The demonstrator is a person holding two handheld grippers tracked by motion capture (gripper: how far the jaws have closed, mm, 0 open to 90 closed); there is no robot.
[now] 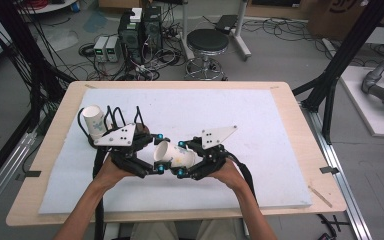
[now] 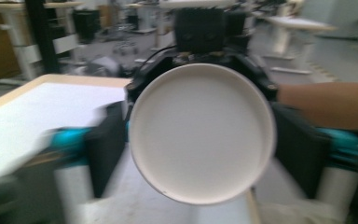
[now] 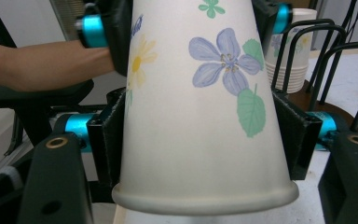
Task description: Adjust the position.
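A white paper cup [image 1: 175, 155] printed with flowers lies sideways in the air between the two grippers, above the white mat. My right gripper [image 1: 181, 159] is shut on it near the rim; in the right gripper view its black pads [image 3: 107, 135] press both sides of the cup [image 3: 200, 93]. My left gripper [image 1: 159, 153] comes from the opposite side and is shut on the narrow base end. In the blurred left gripper view, the cup's round base [image 2: 203, 133] faces the camera. A stack of the same cups [image 1: 94, 120] stands at the left in a black wire holder [image 1: 125, 117].
The white mat [image 1: 260, 115] covers a wooden table [image 1: 300, 115]. The wire holder and its cup stack [image 3: 291, 60] stand close behind the left gripper. Beyond the table's far edge are a black stool [image 1: 207, 42], cables and electronics on the floor.
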